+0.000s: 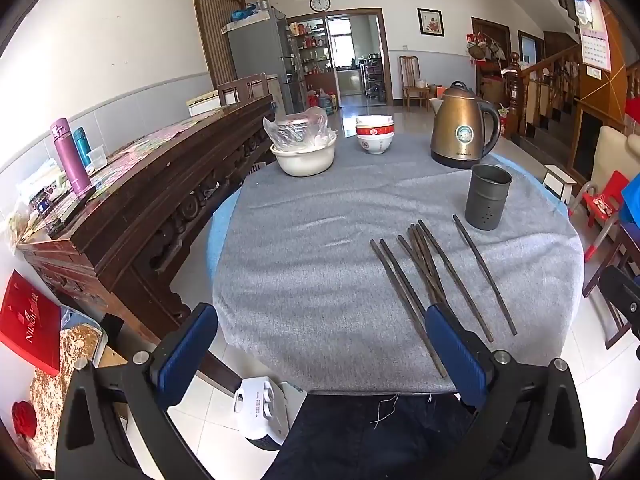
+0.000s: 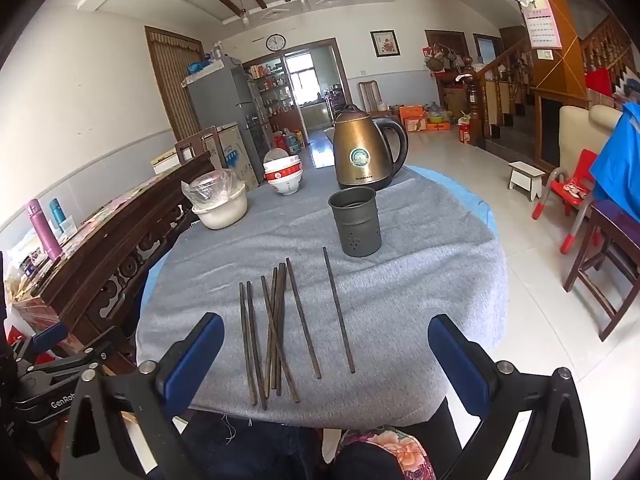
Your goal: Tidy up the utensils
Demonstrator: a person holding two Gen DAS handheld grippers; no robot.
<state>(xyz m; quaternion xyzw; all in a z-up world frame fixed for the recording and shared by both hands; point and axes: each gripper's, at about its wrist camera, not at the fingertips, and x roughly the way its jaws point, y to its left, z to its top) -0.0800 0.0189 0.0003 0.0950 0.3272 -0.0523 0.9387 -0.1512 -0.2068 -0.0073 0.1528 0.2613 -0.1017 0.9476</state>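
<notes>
Chopsticks (image 2: 276, 332) loose on grey-clothed surface (image 2: 420, 280), just in front of dark metal holder (image 2: 355, 222), holder upright, contents not visible. Behind holder: kettle (image 2: 362, 148), stacked bowls (image 2: 283, 176), white basin (image 2: 221, 208) holding plastic bag. Left gripper (image 1: 320, 352) and right gripper (image 2: 324, 360) jaws spread wide, grasping nothing.

Matt metal holder (image 2: 355, 222), dark wooden chopsticks (image 2: 276, 332), grey cloth (image 2: 420, 280).

Surface (image 2: 420, 280): grey cloth over blue.
Chopsticks (image 2: 276, 328): dark brown.
Holder cup (image 2: 355, 222): dull dark grey, small punched holes.
Kettle (image 2: 362, 148): bronze, black handle, round green badge.
Stacked bowls (image 2: 283, 176): white, red band.
Basin (image 2: 222, 210): cream.
Left tool (image 1: 320, 344), right tool (image 2: 326, 350): black, blue pads.
</notes>
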